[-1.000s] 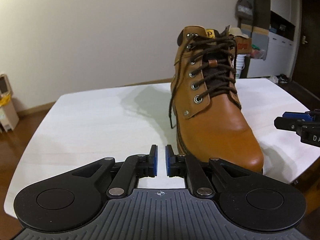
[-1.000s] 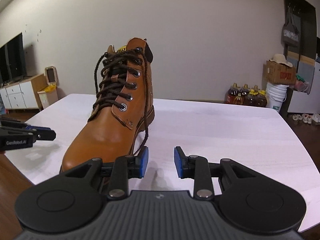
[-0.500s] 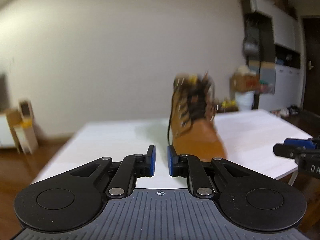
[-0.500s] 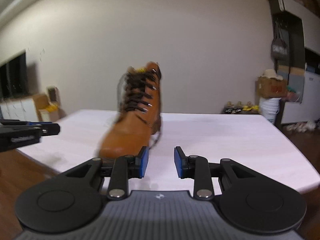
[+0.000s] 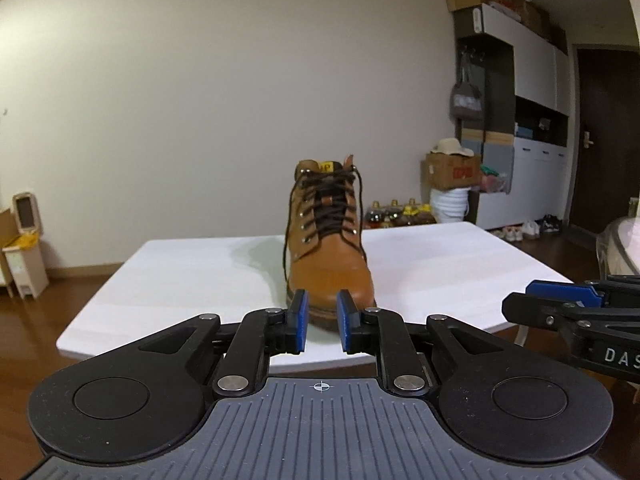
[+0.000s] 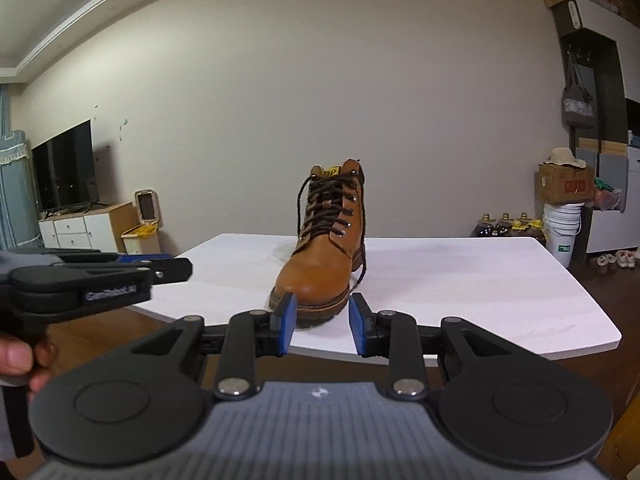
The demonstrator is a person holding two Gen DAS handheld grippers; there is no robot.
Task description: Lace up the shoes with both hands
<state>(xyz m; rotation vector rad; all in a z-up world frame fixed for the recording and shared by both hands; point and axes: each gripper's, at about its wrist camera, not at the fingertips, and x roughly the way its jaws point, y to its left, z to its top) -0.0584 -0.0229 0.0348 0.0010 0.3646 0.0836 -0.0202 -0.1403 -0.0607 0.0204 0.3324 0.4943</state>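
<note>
A tan leather boot [image 5: 328, 248] [image 6: 324, 256] stands upright near the front edge of the white table [image 5: 180, 280] [image 6: 480, 280], toe toward me. Its dark brown laces [image 5: 330, 208] [image 6: 326, 210] cross up through the eyelets, and a loose end hangs down each side of the boot. My left gripper [image 5: 321, 324] is off the table's front edge, well short of the toe; its jaws are opening with nothing between them. My right gripper [image 6: 322, 326] also hangs in front of the table, open and empty. Each gripper shows at the side of the other's view.
Wood floor surrounds the table. A cardboard box [image 5: 452, 172], white buckets [image 5: 450, 206] and several bottles [image 5: 394, 214] stand at the back right, tall cabinets [image 5: 520, 120] beyond. A TV on a low cabinet [image 6: 64, 168] and a small bin [image 6: 144, 224] sit at the left.
Both grippers have drawn back from the boot, which now looks smaller and farther away, and they now hang off the table's front edge. The left jaws have widened.
</note>
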